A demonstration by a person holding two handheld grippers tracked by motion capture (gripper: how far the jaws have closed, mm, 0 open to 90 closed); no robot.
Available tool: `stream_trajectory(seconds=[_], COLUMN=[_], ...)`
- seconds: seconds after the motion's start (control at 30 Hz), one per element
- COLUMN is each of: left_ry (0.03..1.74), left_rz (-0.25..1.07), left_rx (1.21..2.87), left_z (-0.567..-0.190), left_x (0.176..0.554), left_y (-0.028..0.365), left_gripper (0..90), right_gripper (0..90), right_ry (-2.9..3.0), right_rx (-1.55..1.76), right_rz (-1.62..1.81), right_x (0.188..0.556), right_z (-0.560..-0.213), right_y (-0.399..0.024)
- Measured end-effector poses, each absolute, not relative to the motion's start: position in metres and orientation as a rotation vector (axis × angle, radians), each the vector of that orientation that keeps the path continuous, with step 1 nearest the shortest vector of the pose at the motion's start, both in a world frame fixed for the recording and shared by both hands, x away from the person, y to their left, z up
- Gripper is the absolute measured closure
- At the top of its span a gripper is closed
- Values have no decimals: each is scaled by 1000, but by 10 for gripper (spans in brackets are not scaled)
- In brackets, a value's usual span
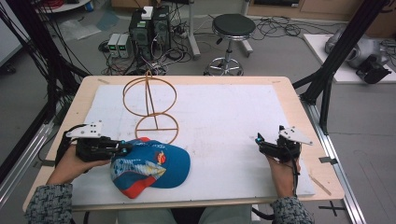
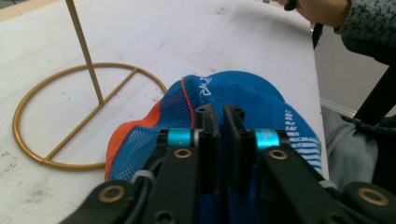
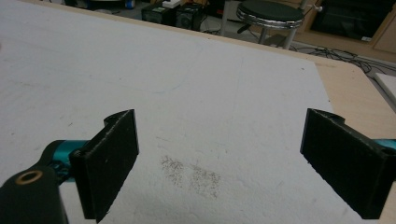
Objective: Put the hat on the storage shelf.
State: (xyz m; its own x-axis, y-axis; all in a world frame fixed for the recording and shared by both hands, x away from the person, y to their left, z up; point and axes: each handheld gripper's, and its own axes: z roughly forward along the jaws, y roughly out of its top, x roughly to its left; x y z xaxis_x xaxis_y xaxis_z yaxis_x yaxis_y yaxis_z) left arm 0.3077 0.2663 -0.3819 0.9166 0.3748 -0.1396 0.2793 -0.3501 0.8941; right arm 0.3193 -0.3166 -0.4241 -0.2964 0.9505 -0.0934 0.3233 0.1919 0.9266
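1. On the left side of the bench (image 1: 280, 93), the left gripper (image 1: 122, 148) has its fingers (image 2: 208, 140) pressed close together on the near edge of the blue and orange cap (image 1: 152, 165). A thin bit of the cap's cloth seems to be pinched between them.
2. The cap lies flat on the white mat (image 1: 224, 126), near the front edge of the bench, just in front of the gold wire stand (image 1: 150, 105). The round foot of the stand is right beside the cap, maybe just touching it.
3. I think the step now is grabbing the cap. The grip looks done, so the next move would be to lift the cap up. My guess is that it goes onto the wire stand.
4. That move needs care. The pinch is small and the cloth is soft, so the cap could slip out or hang down floppy. The stand is thin and light, so a bump could tip it.
5. On the right side, the right gripper (image 1: 271, 144) rests low over the mat, well apart from the cap. Its fingers (image 3: 112, 163) are wide apart with nothing between them, just bare mat. It could come over to help hold the cap.
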Motion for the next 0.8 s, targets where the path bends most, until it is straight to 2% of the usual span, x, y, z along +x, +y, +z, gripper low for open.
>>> stream_trajectory(seconds=[0.33,0.5,0.8], left_ry=[410,370,303], left_rz=[113,162,174], left_rx=[1917,1899,1887], left_z=[-371,-357,-334], left_x=[303,295,287], left_y=[260,253,241], left_gripper=[873,873,873], right_gripper=[105,105,105], right_ry=[1753,1756,1749], right_rx=[1200,1205,1221], right_rz=[1106,1108,1119], right_x=[320,320,319], right_z=[-424,-425,-425], right_y=[-317,-317,-321])
